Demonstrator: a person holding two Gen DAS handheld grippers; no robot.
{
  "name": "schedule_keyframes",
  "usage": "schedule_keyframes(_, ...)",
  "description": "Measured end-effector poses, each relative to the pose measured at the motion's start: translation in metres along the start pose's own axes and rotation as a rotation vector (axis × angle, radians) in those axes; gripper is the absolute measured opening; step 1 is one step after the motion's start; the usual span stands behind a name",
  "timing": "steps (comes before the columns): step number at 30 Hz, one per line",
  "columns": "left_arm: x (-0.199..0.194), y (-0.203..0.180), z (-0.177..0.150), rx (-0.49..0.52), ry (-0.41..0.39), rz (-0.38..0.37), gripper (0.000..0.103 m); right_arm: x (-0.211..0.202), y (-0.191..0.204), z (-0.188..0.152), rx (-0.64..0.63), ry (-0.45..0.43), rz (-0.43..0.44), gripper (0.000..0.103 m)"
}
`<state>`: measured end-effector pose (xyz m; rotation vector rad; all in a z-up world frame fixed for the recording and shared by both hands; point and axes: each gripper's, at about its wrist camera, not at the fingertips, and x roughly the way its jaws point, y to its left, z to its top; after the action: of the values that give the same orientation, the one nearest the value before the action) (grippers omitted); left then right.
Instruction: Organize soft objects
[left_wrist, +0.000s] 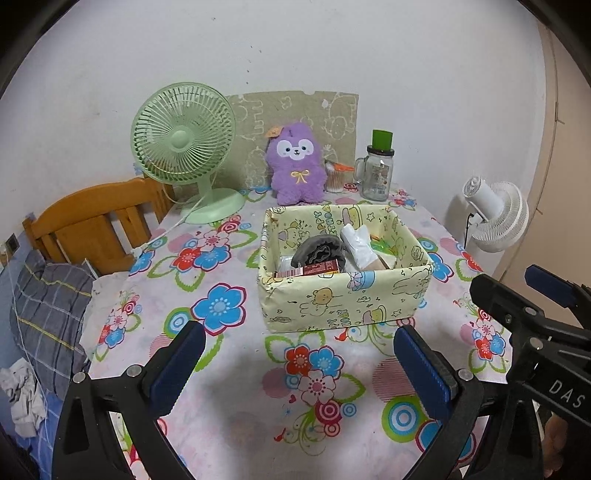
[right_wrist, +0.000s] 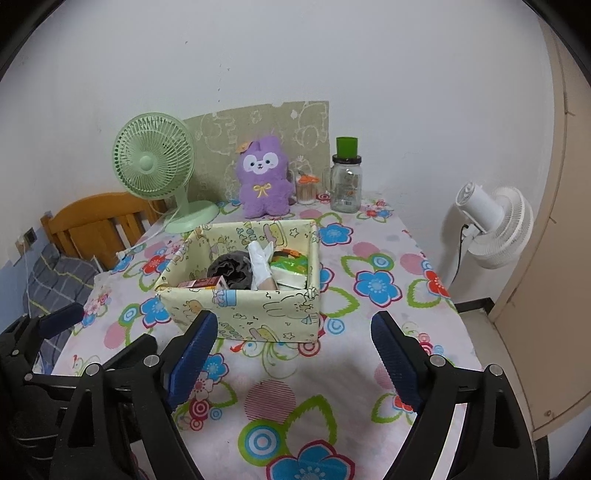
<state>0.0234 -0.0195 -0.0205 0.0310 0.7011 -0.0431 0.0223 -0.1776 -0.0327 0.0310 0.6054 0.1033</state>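
A pale yellow cartoon-print box (left_wrist: 332, 299) (right_wrist: 258, 310) stands mid-table. Inside lie a dark grey rolled cloth (left_wrist: 319, 251) (right_wrist: 232, 267), a white glove (left_wrist: 356, 243) (right_wrist: 262, 262), a red packet (left_wrist: 314, 268) (right_wrist: 203, 283) and a green-printed pack (right_wrist: 291, 267). A purple plush toy (left_wrist: 297, 166) (right_wrist: 263, 181) sits upright at the back by the wall. My left gripper (left_wrist: 299, 341) is open and empty in front of the box. My right gripper (right_wrist: 293, 328) is open and empty, also just short of the box; it shows at the right of the left wrist view (left_wrist: 546, 295).
A green desk fan (left_wrist: 184, 147) (right_wrist: 155, 166) stands back left. A glass jar with a green lid (left_wrist: 378, 168) (right_wrist: 346, 181) and a cotton-swab tub (left_wrist: 334, 179) (right_wrist: 306, 190) stand back right. A wooden headboard (left_wrist: 96, 218) is left of the table, a white fan (left_wrist: 495, 214) (right_wrist: 495, 225) right.
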Motion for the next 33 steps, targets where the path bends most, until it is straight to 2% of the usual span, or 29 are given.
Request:
schedule_keyframes(8,-0.025,0.005,-0.003,0.001,-0.045,0.002,0.103,-0.02,-0.004,-0.003,0.015,-0.031,0.017,0.092)
schedule_keyframes(15,-0.032,0.008,-0.005,-0.001,-0.05,0.006,0.103,-0.029,-0.004,-0.003,0.008,-0.045,0.015,0.092)
schedule_keyframes(21,-0.045,0.01,-0.002,0.0,-0.091,0.017,0.103,-0.036,-0.003,-0.001,0.006,-0.064,0.009,0.092)
schedule_keyframes(33,-0.051,0.008,0.009,-0.011,-0.129,0.012,0.103,-0.04,-0.005,0.005,0.001,-0.079,0.01,0.093)
